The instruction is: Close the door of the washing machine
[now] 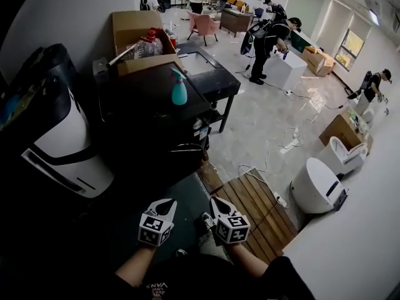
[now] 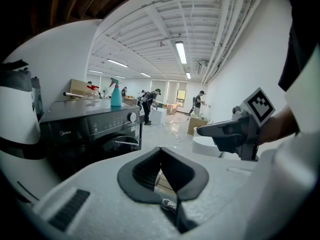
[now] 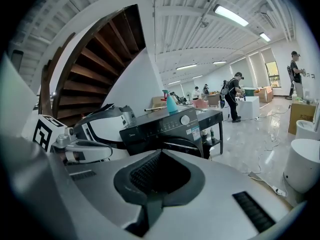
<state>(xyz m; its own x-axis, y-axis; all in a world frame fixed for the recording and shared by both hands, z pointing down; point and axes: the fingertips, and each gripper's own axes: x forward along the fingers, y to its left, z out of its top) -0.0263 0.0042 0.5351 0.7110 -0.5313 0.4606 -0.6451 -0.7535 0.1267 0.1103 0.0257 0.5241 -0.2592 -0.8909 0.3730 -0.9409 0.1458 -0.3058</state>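
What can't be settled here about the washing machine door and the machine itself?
- Door of the black front-loading washing machine: open or shut is unclear. The head view is too dark, and the white bodies of the left tool and right tool cover its lower part in their own views.
- Drum interior: shown in no view.
- Control panel button labels: too small everywhere.

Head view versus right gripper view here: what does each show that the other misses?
Head view only: the wooden pallet on the floor and the person's forearms. Right gripper view only: the wooden stairs and ceiling lights. Both: the black washing machine, the spray bottle on top of it, and the left gripper.
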